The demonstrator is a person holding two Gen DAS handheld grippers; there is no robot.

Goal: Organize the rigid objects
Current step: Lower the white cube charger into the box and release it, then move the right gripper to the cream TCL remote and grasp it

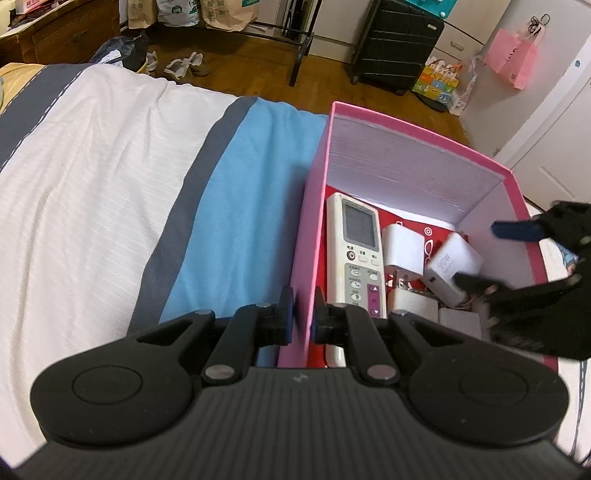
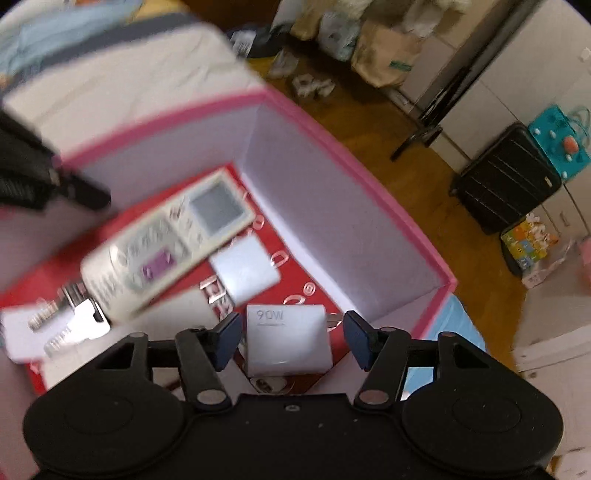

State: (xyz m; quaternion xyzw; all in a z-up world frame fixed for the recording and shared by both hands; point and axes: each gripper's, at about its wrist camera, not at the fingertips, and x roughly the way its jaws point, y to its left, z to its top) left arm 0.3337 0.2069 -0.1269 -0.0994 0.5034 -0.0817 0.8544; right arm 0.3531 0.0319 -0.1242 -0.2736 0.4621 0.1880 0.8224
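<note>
A pink box (image 1: 417,127) stands on the bed and holds a white remote (image 1: 360,254), several white chargers (image 1: 402,247) and a red card on its floor. My left gripper (image 1: 300,319) is shut on the box's left wall (image 1: 304,236). My right gripper (image 2: 291,338) is open over the box (image 2: 369,173). A white 90W charger (image 2: 286,341) lies loose between its fingers. The remote (image 2: 170,240) and another charger (image 2: 245,267) lie beyond it. In the left wrist view the right gripper (image 1: 487,258) reaches in from the right, beside the 90W charger (image 1: 452,267).
The bed cover (image 1: 110,192) has white, grey and blue stripes left of the box. Beyond the bed edge is wooden floor with a black suitcase (image 1: 395,44), paper bags (image 1: 225,14), shoes (image 1: 184,64) and a black rack leg (image 1: 299,55).
</note>
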